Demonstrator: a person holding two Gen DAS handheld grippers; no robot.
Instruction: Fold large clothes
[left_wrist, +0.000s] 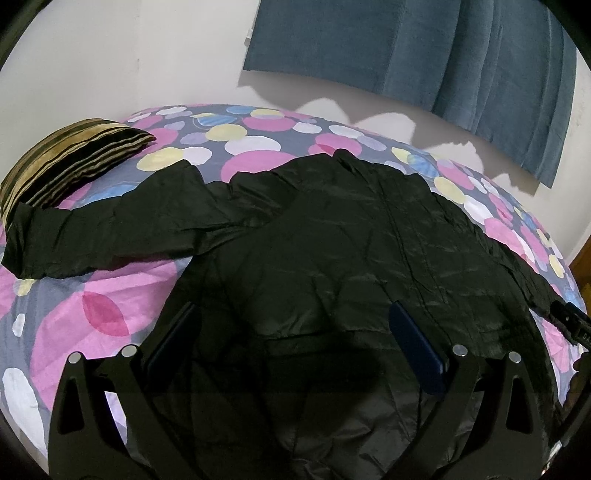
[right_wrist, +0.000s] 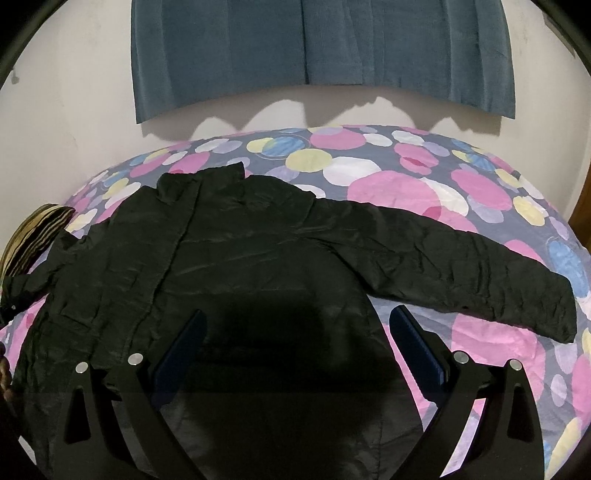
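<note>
A black padded jacket (left_wrist: 332, 240) lies flat on the bed, front up, collar toward the far wall. Its left sleeve (left_wrist: 92, 236) stretches out toward the pillow. Its right sleeve (right_wrist: 461, 266) stretches out to the right in the right wrist view, where the jacket body (right_wrist: 221, 258) fills the middle. My left gripper (left_wrist: 291, 332) is open above the jacket's lower body, holding nothing. My right gripper (right_wrist: 295, 336) is open above the jacket's lower right part, holding nothing. The other gripper's tip (left_wrist: 570, 321) shows at the right edge of the left wrist view.
The bed sheet (left_wrist: 92, 314) is grey with pink, white, yellow and blue circles. A striped brown pillow (left_wrist: 62, 162) lies at the far left. A white wall with a blue curtain (right_wrist: 314, 48) stands behind the bed. A wooden edge (right_wrist: 581, 206) shows at the far right.
</note>
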